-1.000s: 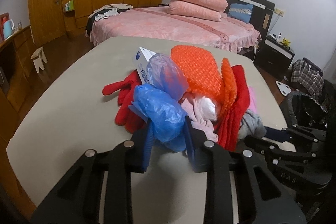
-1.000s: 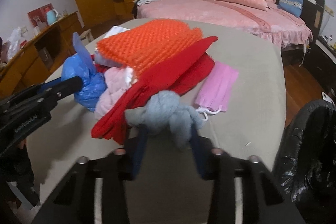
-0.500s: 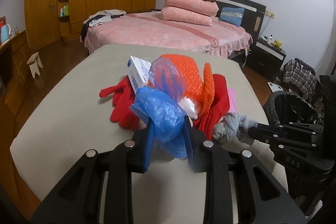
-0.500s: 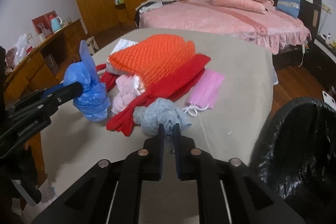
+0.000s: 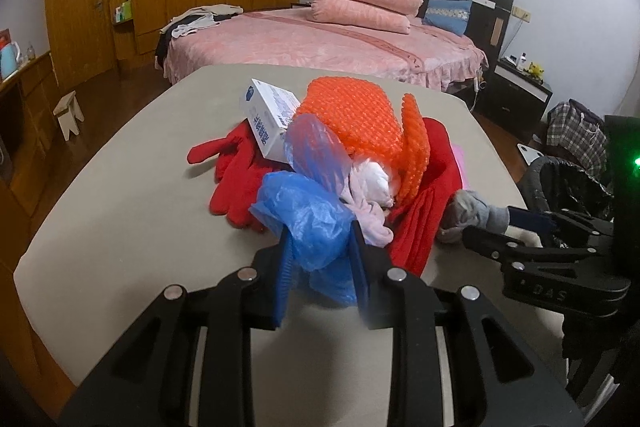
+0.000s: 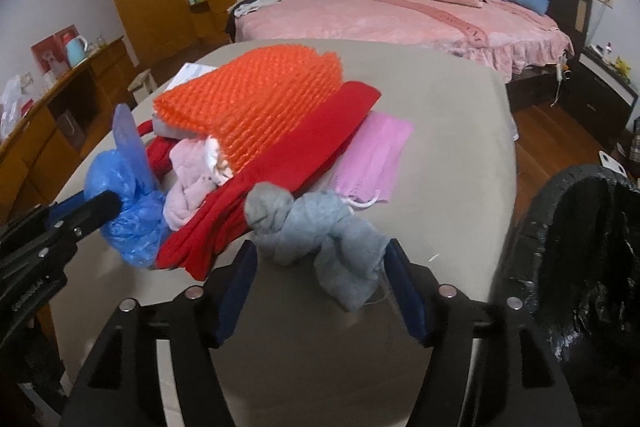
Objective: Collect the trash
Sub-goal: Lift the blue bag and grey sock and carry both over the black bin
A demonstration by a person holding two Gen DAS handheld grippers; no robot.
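Pile (image 6: 256, 115) (mixed cloth) | bin (image 6: 592, 251) right | bed (image 6: 400, 15) behind

At lower centre, the left gripper (image 5: 320, 259) pinches a blue bag (image 5: 308, 223) on a grey table (image 5: 132, 211). Behind it lies a pile: red gloves (image 5: 236, 171), white box (image 5: 268, 119), orange mesh (image 5: 360, 119). Right gripper (image 5: 504, 223) at the right edge.

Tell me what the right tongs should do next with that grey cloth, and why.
Probably close on it. The right tongs are opening and straddle the grey knotted cloth without gripping it, the black-lined bin waits beside them, and the left tongs already hold the blue plastic bag.
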